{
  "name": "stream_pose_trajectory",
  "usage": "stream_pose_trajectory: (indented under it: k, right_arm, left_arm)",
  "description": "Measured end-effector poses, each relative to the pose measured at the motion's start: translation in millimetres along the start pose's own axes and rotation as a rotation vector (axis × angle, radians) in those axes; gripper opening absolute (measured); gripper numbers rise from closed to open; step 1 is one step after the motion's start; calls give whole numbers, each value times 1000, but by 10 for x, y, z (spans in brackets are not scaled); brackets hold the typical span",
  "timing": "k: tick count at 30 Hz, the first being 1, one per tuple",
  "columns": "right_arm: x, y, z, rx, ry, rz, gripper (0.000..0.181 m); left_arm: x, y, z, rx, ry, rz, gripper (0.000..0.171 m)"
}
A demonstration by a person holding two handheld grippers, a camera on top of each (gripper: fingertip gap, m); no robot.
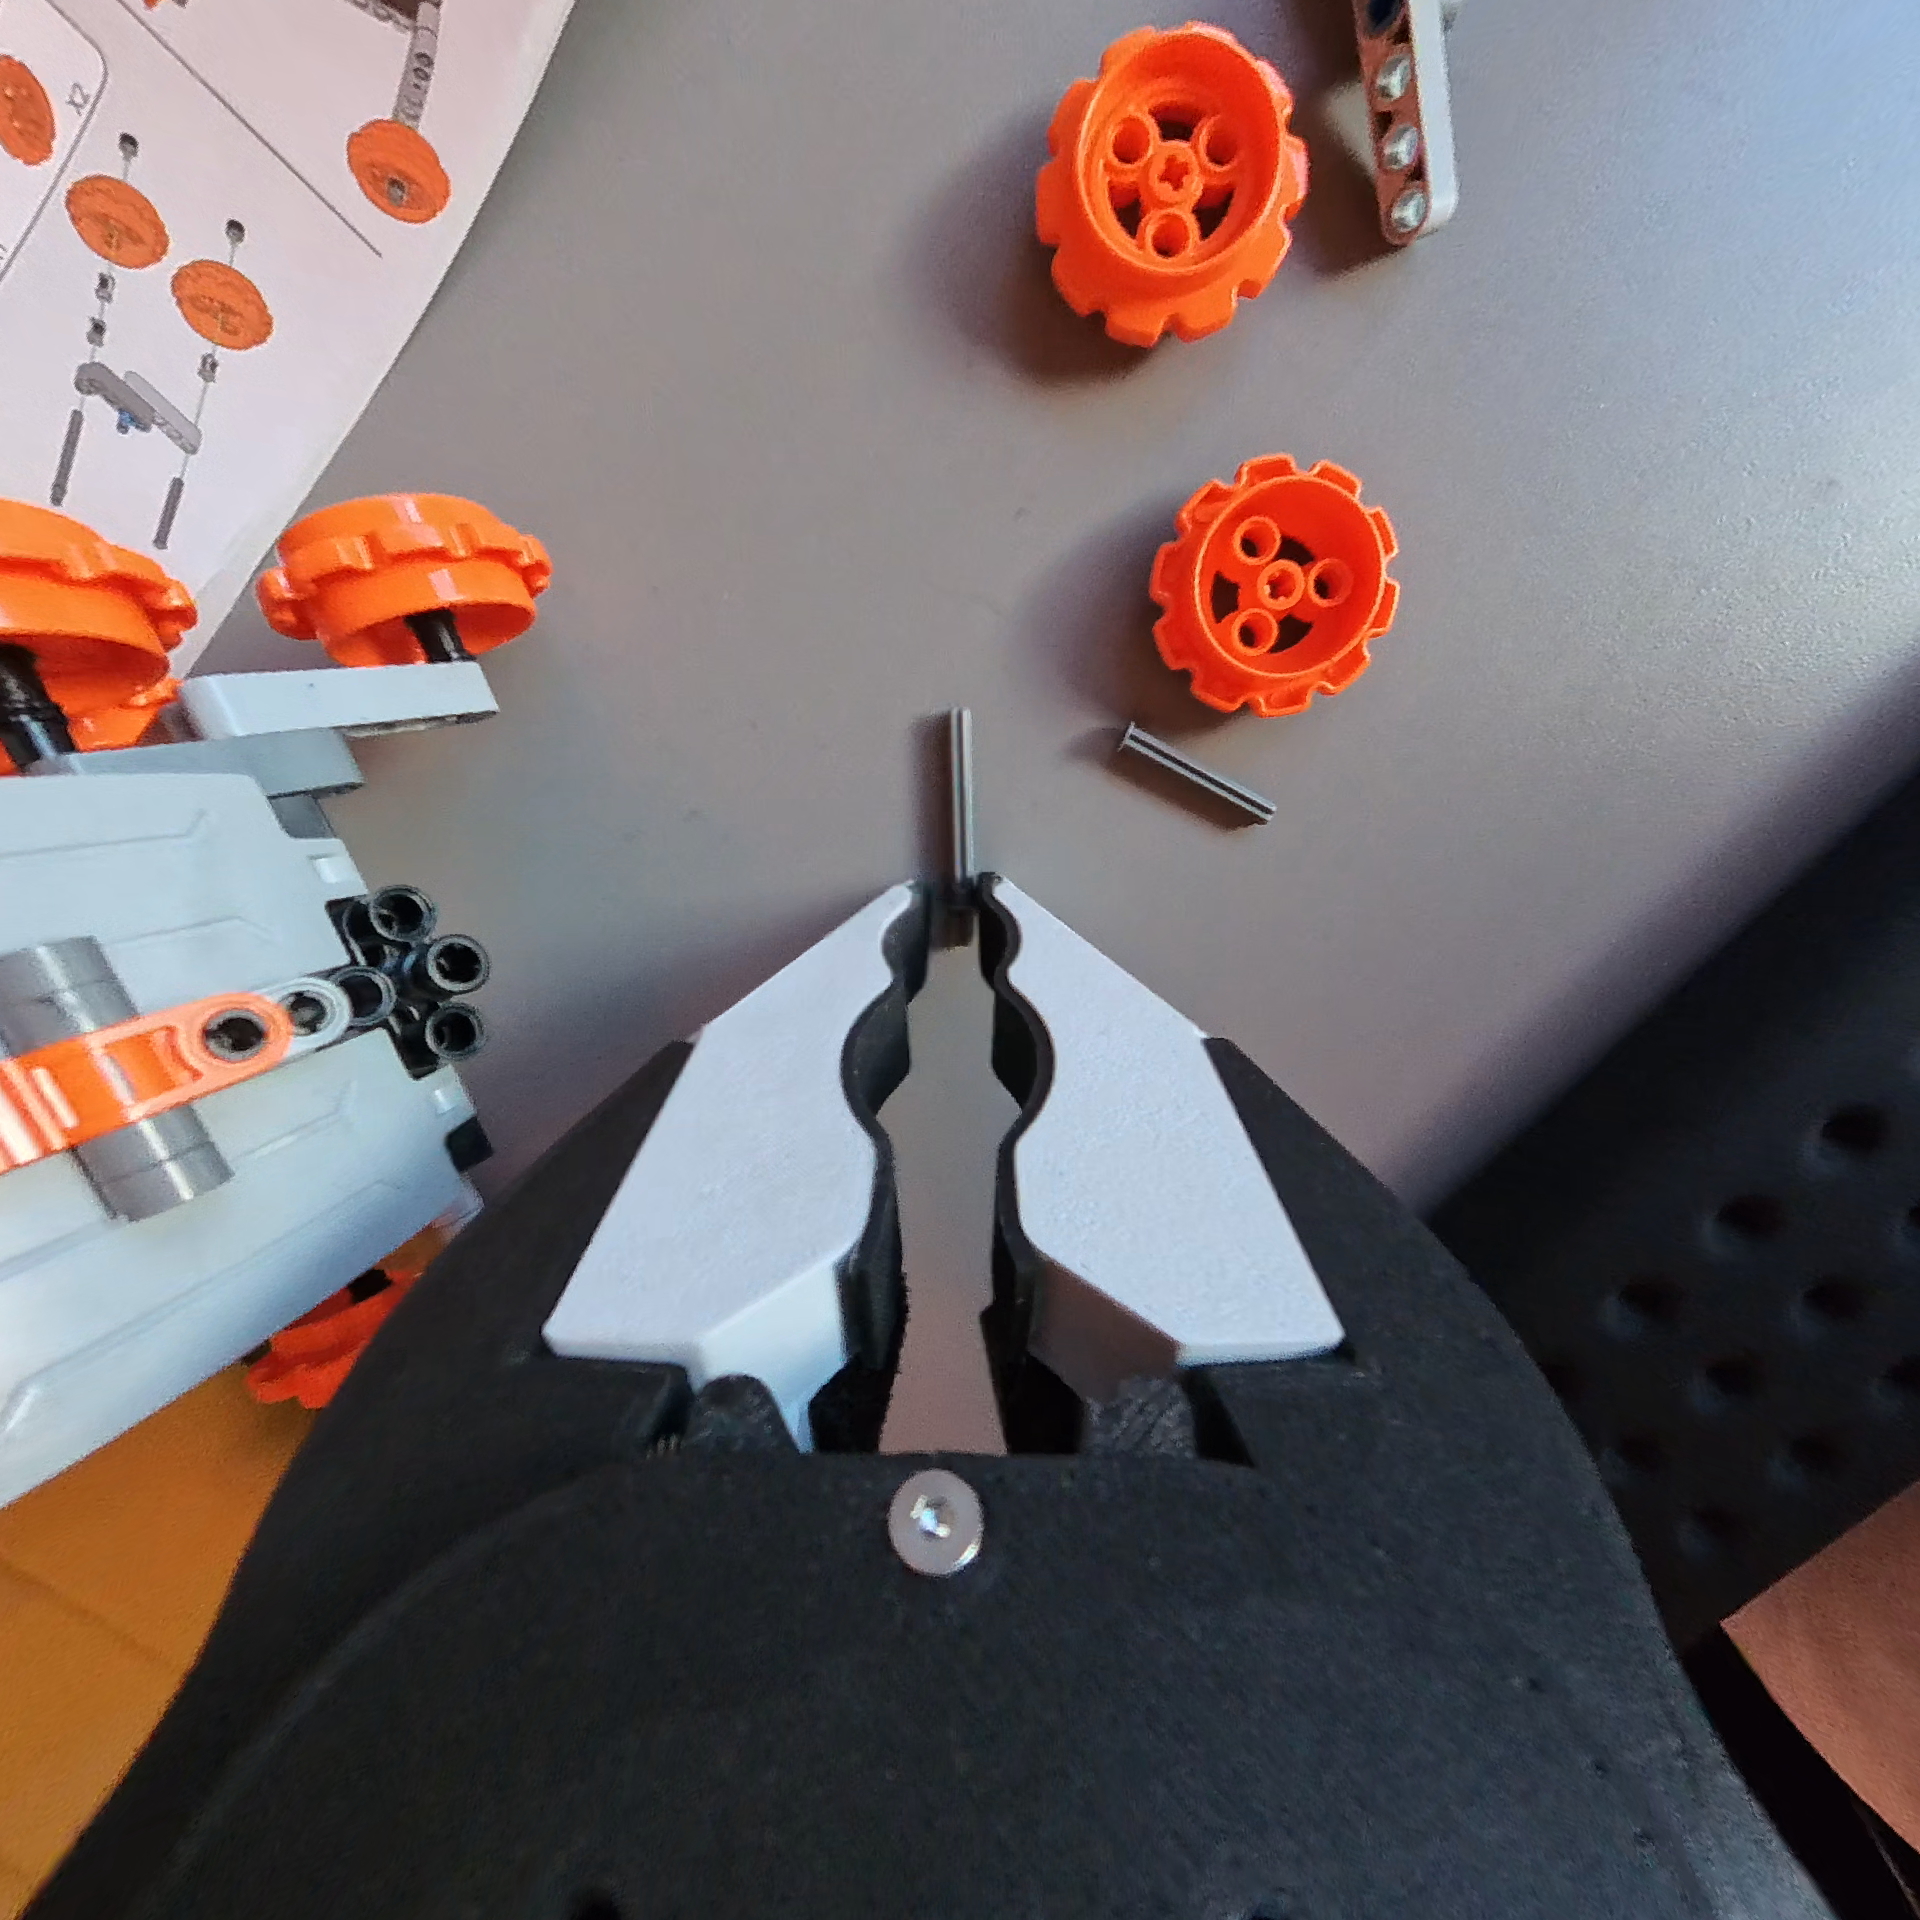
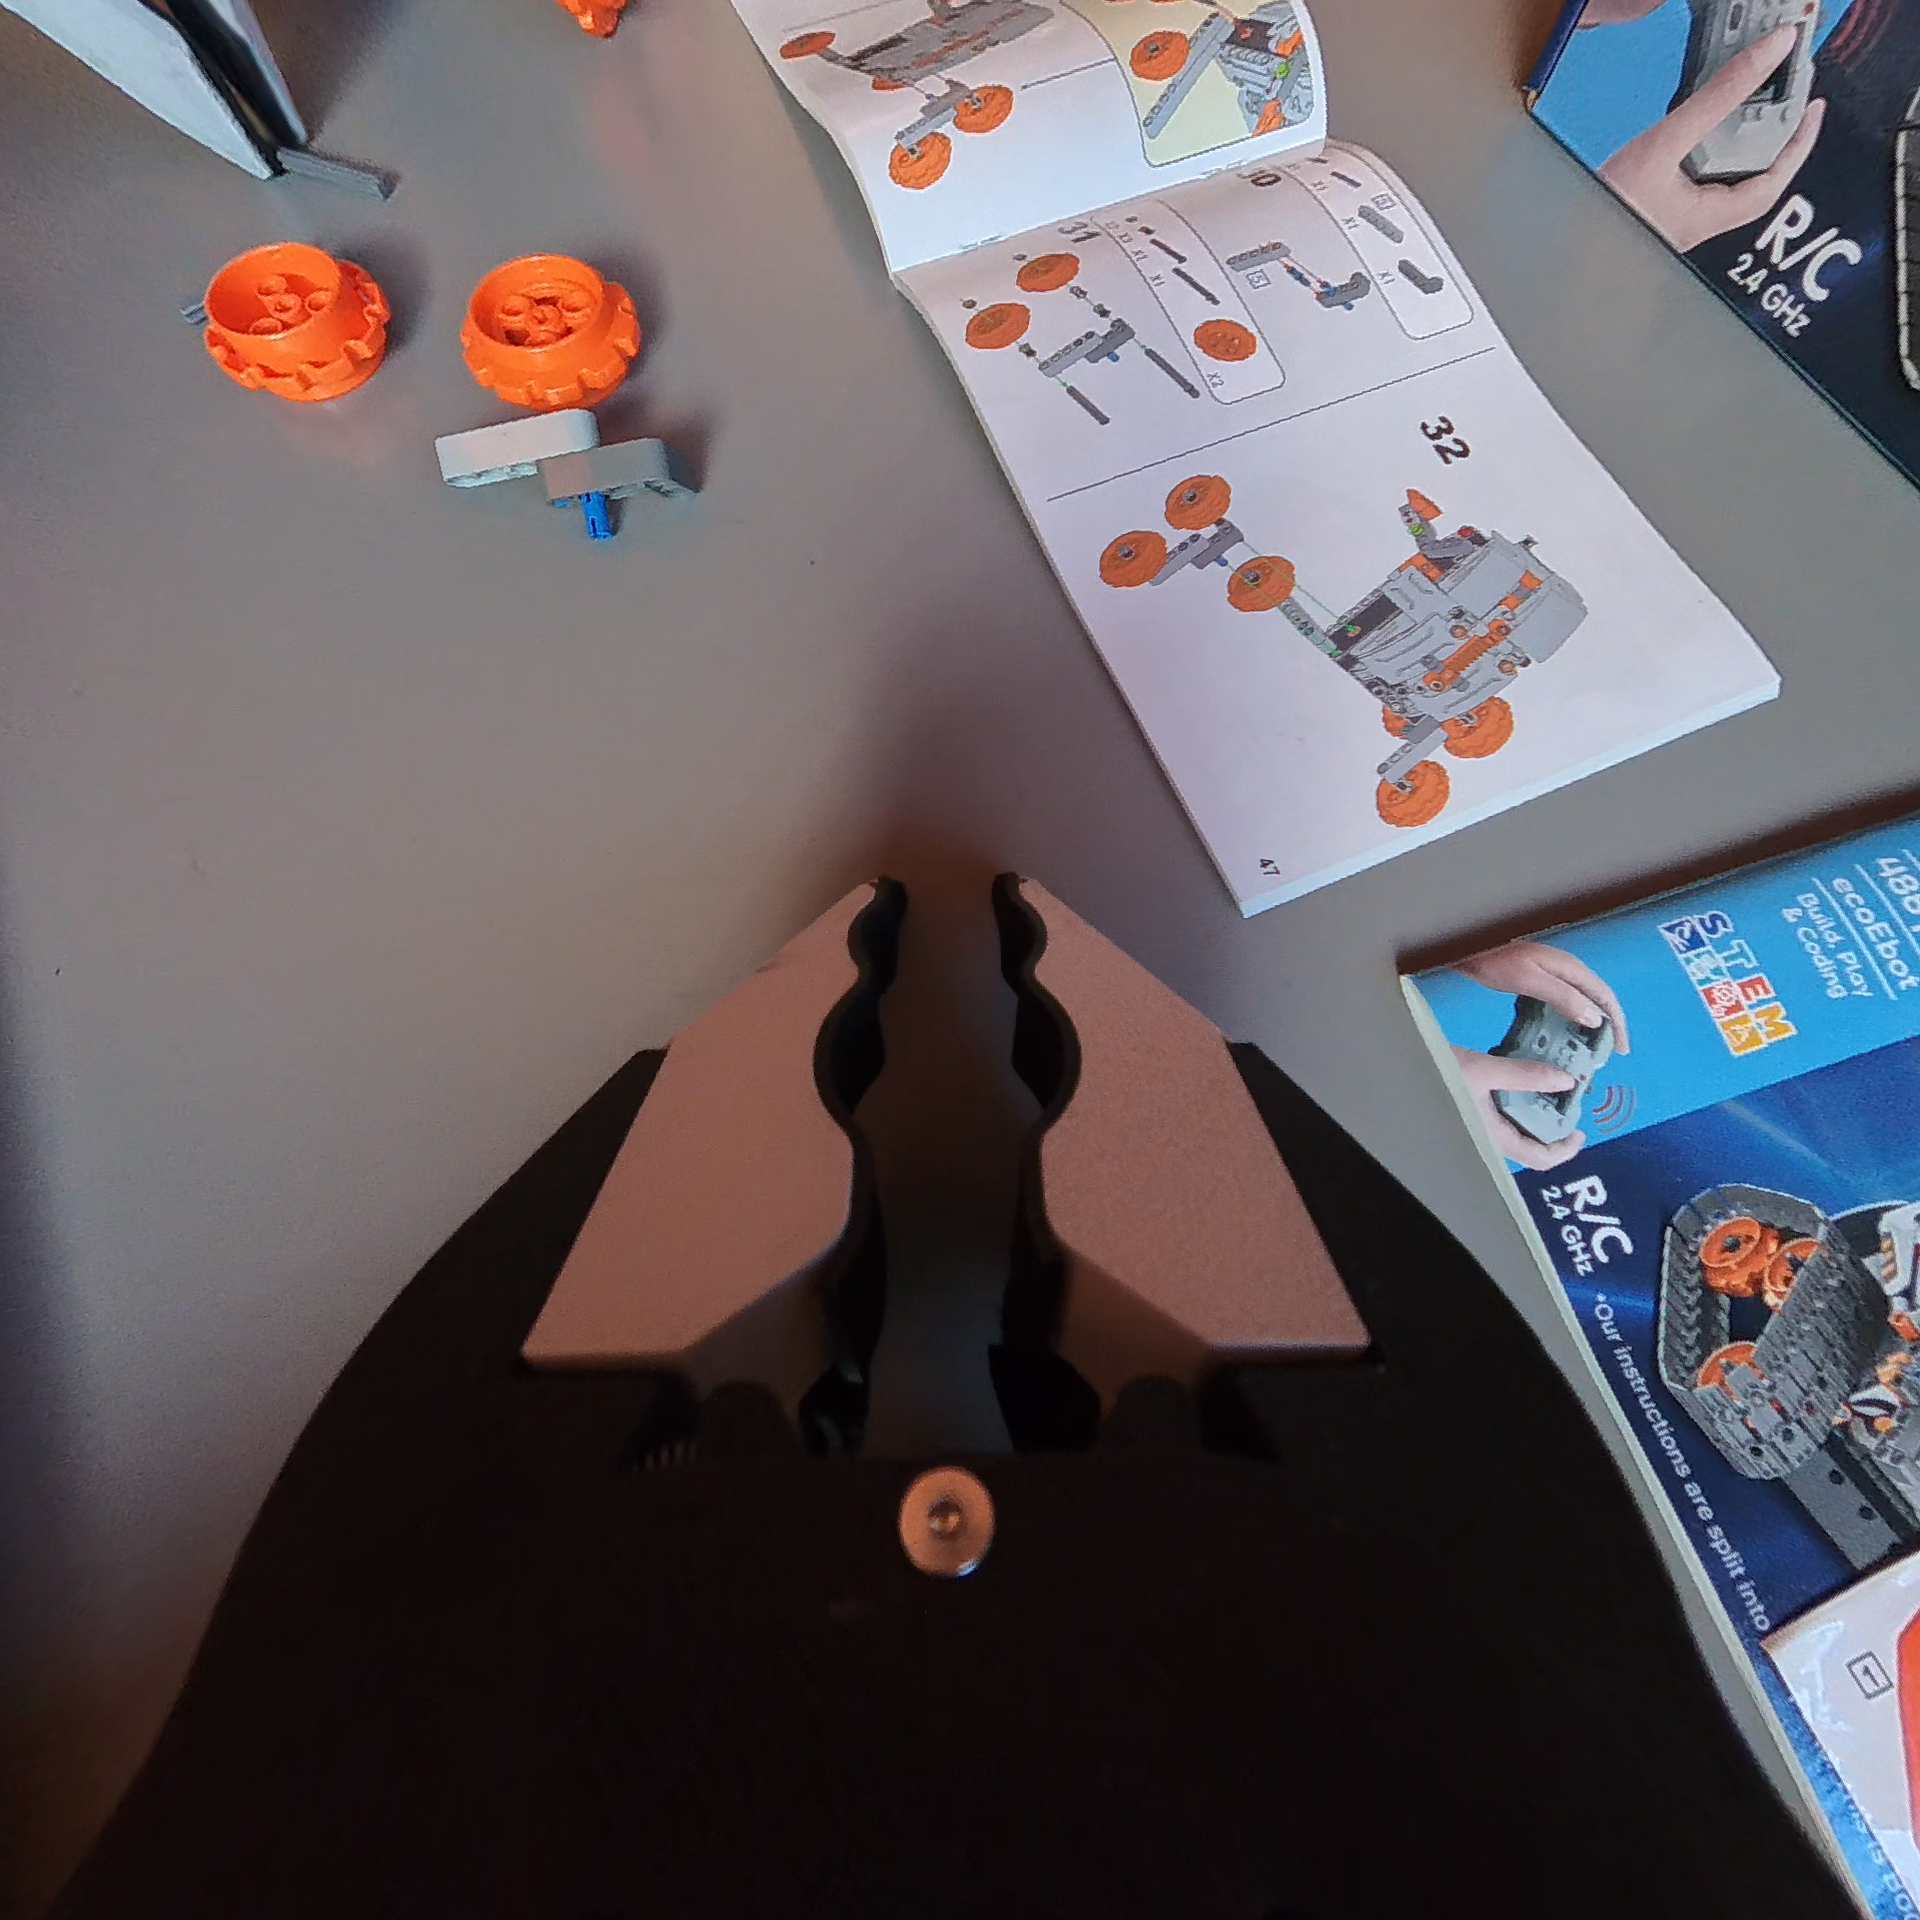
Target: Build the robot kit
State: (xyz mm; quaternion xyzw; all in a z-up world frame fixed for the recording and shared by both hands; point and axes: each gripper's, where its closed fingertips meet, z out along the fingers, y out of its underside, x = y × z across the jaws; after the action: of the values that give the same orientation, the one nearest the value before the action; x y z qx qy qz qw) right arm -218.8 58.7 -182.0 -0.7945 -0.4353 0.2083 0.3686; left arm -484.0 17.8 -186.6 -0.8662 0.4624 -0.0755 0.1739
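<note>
Left gripper [image 1: 958,896] clenched on a thin grey axle [image 1: 960,790], pinched only at its near end by the very tips, the rest jutting straight forward above the grey table [image 1: 727,520]. Second axle [image 1: 1195,774] lying loose just right of the held one, apart from it. Two orange wheels beyond that: near wheel [image 1: 1276,584] just past the loose axle, far wheel [image 1: 1172,182] well beyond, with a grey holed beam [image 1: 1408,135] beside it. Left of the held axle, a grey and orange model [image 1: 156,987] with black connectors and two mounted wheels, a booklet [image 1: 208,208] behind it. Right gripper [image 2: 948,883] released, jaws a little apart with nothing between them, hovering well short of the two wheels, near the booklet's open page; a small grey beam assembly with a blue pin [image 2: 597,514] between gripper and wheels. Likely trouble: so slim a grip on the axle's end could let it pivot or slip out under any sideways push, and a dropped axle might roll on the smooth top. Could also knock the loose axle or near wheel when swinging across. Surface matte, flat, grey, lightly glossy under soft light. Blue printed boxes [image 2: 1714,1247] right of the booklet; a dark perforated panel [image 1: 1766,1247] at the table's edge, right of the held axle. Little else of the room visible.
</note>
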Motion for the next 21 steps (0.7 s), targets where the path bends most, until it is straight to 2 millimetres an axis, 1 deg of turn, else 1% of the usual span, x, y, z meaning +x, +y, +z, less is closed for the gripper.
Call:
stream_pose_trajectory:
  k: [2,3,5,7,10,13,15,18,21]
  right_arm:
    - [-3,0,-1,1,-7,5,20]
    - [-4,0,-1,1,-11,9,21]
    - [-5,0,-3,2,-15,13,21]
    - [-6,0,-2,2,-15,13,21]
    - [-8,1,-3,1,-13,8,21]
    - [-9,0,-3,1,-12,7,21]
    - [-9,0,-3,1,-12,7,21]
    - [-10,0,-3,1,-12,6,21]
    - [-12,1,-4,1,-11,6,21]
  left_arm:
    - [-17,-15,-46,7,-5,-17,16]
    - [-15,-44,-103,29,-3,-21,16]
    - [-21,-110,-287,90,-8,-31,16]
    - [-49,-169,-566,170,-26,-44,14]
    - [-244,-206,-1101,318,-130,-88,11]
    - [-474,-81,-1577,408,-239,-151,15]
    - [-642,48,-1824,453,-316,-194,15]
    - [-922,301,-2094,491,-424,-279,16]
    - [-1104,521,-2251,529,-453,-375,17]
